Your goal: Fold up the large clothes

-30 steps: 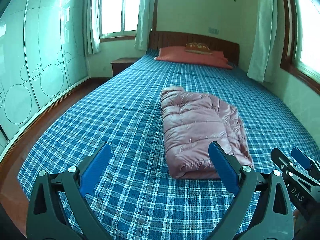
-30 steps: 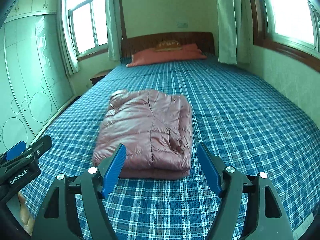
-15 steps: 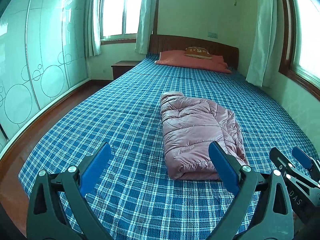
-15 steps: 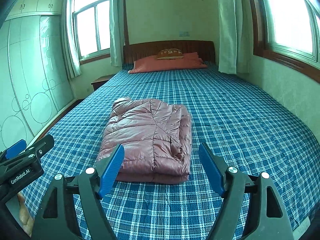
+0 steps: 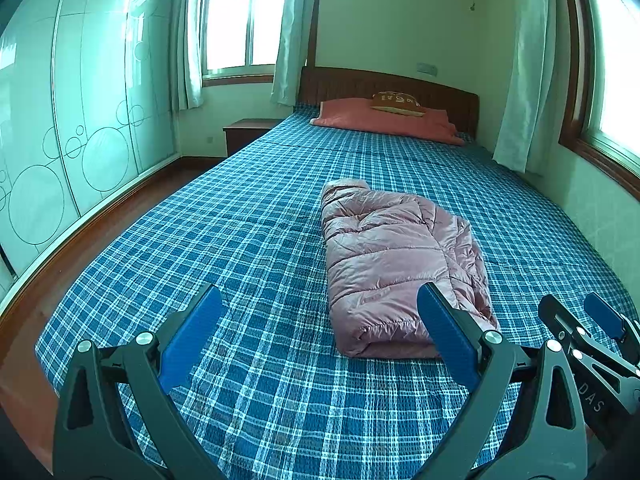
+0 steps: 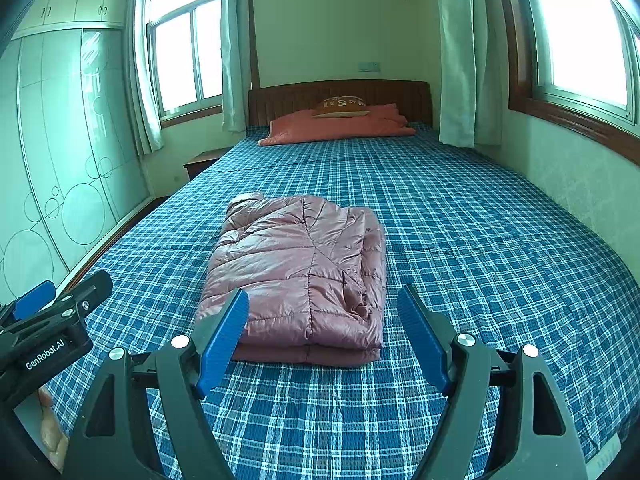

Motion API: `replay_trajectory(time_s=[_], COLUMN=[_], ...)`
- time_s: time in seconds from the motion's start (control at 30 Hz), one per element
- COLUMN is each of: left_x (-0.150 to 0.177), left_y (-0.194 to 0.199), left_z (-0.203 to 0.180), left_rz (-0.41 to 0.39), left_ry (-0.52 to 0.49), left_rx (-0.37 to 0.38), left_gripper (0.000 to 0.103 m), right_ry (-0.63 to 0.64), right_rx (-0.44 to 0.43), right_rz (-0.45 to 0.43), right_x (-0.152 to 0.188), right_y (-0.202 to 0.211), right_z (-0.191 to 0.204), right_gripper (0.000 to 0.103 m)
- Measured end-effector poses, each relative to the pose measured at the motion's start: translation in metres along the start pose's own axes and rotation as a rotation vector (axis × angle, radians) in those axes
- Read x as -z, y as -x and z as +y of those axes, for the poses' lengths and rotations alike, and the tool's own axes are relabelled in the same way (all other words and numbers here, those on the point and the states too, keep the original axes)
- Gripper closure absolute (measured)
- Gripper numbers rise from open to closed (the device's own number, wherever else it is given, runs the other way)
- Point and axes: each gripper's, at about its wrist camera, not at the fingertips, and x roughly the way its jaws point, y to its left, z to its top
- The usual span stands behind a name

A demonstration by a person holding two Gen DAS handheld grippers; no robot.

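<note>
The pink puffer jacket [image 6: 298, 276] lies folded into a compact rectangle on the blue plaid bed [image 6: 480, 248], just ahead of both claws and touching neither. From the right claw [image 6: 323, 322] it sits straight in front and a little to the left, its near folded edge showing just past the blue pads. From the left claw [image 5: 318, 326] it lies ahead and to the right, partly behind that claw's right finger [image 5: 446, 338].

Compared with a second ago, the jacket has slipped a little lower and smaller in both views, and more of the wall above the headboard [image 6: 340, 96] shows. The views have tipped up a touch, while neither claw has gone toward the cloth. The jacket itself has kept its shape and place on the bed.

Both claws stand wide apart with nothing between the pads. The right claw's jaws have just been opening slightly, with only bare bedspread and the jacket's far-off edge seen through the gap.

My reading is that the folding is done or nearly so: the bundle looks tidy, with stacked layers at the near edge, and the claws hang back from it, released. If anything is left, it would be a small tidy-up or a final halving, and nothing here shows which
</note>
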Motion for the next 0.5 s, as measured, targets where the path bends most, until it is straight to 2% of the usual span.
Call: replay_trajectory(time_s=[0.5], left_x=[0.0041], left_y=[-0.0053], left_z=[-0.0021], left_rz=[0.010], left_ry=[-0.003], left_rx=[0.002], left_gripper=[0.005], right_ry=[0.001], right_rx=[-0.002], right_rz=[-0.001], right_x=[0.0010], right_y=[-0.0001], right_z=[0.0009], right_gripper=[0.028])
